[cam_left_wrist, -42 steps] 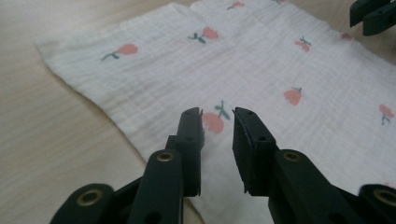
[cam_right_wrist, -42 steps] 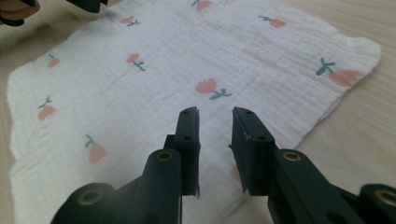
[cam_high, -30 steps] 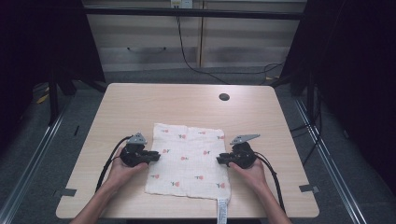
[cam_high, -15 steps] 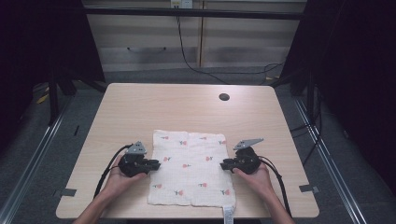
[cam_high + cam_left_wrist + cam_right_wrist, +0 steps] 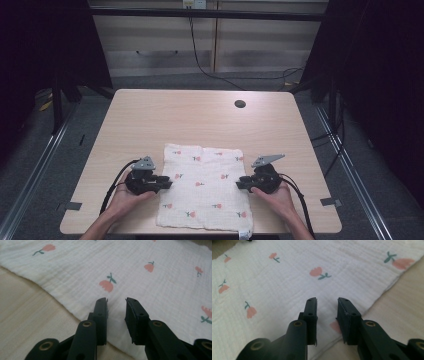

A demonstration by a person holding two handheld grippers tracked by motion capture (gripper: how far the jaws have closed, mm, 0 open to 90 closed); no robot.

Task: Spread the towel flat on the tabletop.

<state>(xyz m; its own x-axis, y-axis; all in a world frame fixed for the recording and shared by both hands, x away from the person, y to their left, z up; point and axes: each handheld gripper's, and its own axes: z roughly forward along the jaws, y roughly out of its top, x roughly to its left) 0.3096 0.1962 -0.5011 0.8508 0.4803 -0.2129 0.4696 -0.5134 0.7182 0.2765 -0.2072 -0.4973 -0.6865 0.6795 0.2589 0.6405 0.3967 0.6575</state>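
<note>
— While the cloth lies flat on the table, where exactly does it sit and how does it run?

— It sits on the near half of the table, its near edge at the table's front edge. Its long axis runs from the person's side toward the far side; the short edges face near and far. Printed flowers are scattered over it.

— State of the left gripper?

— Released. Its jaws have just been opening; in the left gripper view they stand apart over the cloth's left border, with nothing pinched between them.

— And the right gripper?

— Likewise released, jaws just opening. The right gripper view shows a gap between the pads, above the cloth's right border beside bare wood.
</note>
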